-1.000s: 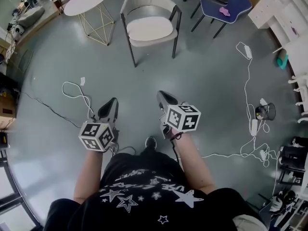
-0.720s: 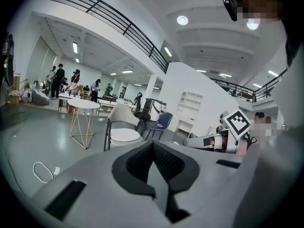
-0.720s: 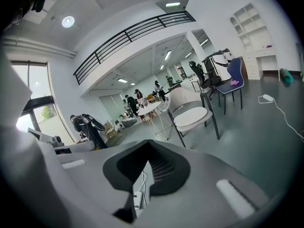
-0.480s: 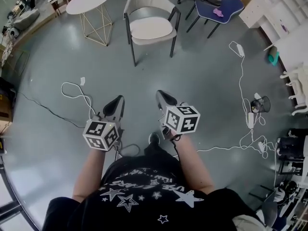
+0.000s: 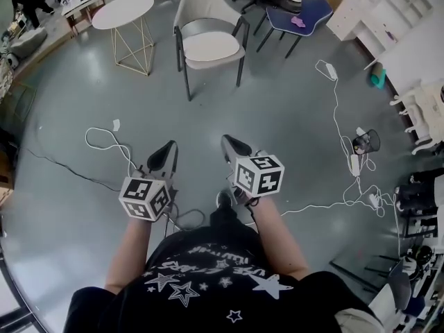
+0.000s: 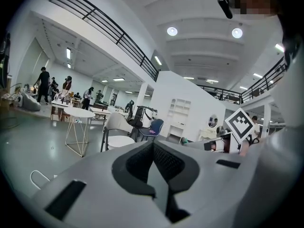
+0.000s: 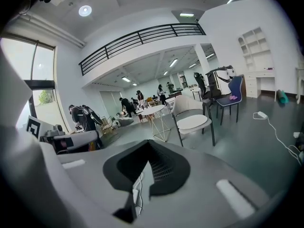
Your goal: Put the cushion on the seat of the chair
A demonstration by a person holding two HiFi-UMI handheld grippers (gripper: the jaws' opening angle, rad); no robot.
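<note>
A beige shell chair [image 5: 201, 9] on dark legs stands ahead on the grey floor. A white cushion [image 5: 209, 46] lies on its seat. The chair [image 6: 114, 125] with its cushion [image 6: 119, 140] shows left of centre in the left gripper view. In the right gripper view the chair [image 7: 186, 104] and cushion [image 7: 192, 122] show right of centre. My left gripper [image 5: 167, 152] and right gripper [image 5: 231, 145] are held side by side in front of the person's body, well short of the chair. Both are shut with nothing in them, as the left gripper [image 6: 153, 145] and right gripper [image 7: 148, 146] show in their own views.
A round white table [image 5: 123, 11] on wire legs stands left of the chair. A blue chair [image 5: 305, 12] with a pink item stands to its right. White cables [image 5: 104, 139] [image 5: 340, 109] trail on the floor. A small black bin [image 5: 364, 142] and shelves are at the right. People stand far back.
The person has moved over the floor with both grippers held out. The floor cable at the left has slid nearer and the bin at the right has shifted up-left. Both grippers stay shut.
</note>
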